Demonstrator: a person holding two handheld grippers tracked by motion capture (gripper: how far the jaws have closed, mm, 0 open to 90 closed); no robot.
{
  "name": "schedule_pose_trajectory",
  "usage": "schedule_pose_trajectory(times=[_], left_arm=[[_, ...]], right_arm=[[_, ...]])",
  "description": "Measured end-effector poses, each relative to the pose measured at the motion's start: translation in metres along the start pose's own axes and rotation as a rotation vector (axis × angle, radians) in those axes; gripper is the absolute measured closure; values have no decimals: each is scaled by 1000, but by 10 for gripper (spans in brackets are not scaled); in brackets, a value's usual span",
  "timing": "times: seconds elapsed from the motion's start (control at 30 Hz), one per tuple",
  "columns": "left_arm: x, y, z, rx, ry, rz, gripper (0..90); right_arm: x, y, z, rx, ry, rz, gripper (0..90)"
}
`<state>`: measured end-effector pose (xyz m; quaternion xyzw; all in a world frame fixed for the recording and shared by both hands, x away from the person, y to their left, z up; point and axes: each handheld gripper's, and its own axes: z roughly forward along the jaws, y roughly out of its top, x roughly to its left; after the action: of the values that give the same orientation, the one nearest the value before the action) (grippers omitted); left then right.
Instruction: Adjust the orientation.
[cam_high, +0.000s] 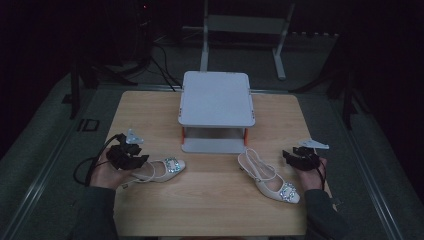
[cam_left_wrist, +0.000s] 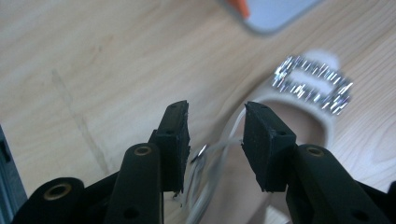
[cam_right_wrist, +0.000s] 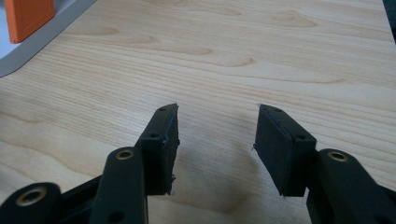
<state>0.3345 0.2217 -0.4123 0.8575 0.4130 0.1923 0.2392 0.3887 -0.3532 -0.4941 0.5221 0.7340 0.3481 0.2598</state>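
Observation:
Two cream slingback shoes with jewelled buckles lie on the wooden table (cam_high: 210, 200). The left shoe (cam_high: 161, 168) lies toe to the right; my left gripper (cam_high: 131, 156) hovers over its heel end. In the left gripper view the jaws stand open around the thin heel strap (cam_left_wrist: 219, 147), with the buckle (cam_left_wrist: 314, 84) beyond. The right shoe (cam_high: 270, 176) points toe toward the front right. My right gripper (cam_high: 295, 156) is open just right of it, over bare wood (cam_right_wrist: 215, 70), nothing between its jaws.
A small two-tier grey rack (cam_high: 216, 97) with orange posts stands at the table's middle back; its corner (cam_right_wrist: 28, 28) shows in the right gripper view. A white frame (cam_high: 245, 25) and cables lie on the dark floor behind.

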Motion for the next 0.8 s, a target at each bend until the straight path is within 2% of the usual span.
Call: schedule_pose_trajectory(times=[0.07,0.17,0.2,0.23,0.33,0.37,0.47,0.5,0.53,0.57,0.67,0.73,0.77,0.8], left_arm=[[0,0,0,0,0,0,596],[-1,-6,11,58,-13,34,552],[-2,-6,16,90,6,50,536],[-2,-6,16,90,6,50,528],[-2,-4,28,136,18,61,497],[-2,-4,28,136,18,61,484],[-3,-2,38,176,22,71,484],[-3,-1,40,175,9,68,506],[-2,0,41,181,-1,64,609],[-1,1,42,182,-15,53,609],[1,3,42,194,-40,27,714],[2,3,42,193,-40,1,743],[2,3,42,192,-27,-12,757],[4,4,41,181,-17,-41,778]], right_arm=[[0,0,0,0,0,1,490],[1,0,0,0,0,-2,490],[1,0,0,2,0,-2,490],[1,0,1,4,0,-3,490],[1,0,1,6,1,-4,490],[1,0,1,6,1,-5,490],[1,0,1,7,1,-4,490],[1,0,1,7,1,-4,490],[1,0,1,6,2,-2,490],[1,0,1,6,2,-2,490],[1,-1,1,7,2,-1,490],[0,-1,2,8,1,0,490],[0,-1,2,9,0,-1,490],[0,-1,2,9,-1,0,491]])
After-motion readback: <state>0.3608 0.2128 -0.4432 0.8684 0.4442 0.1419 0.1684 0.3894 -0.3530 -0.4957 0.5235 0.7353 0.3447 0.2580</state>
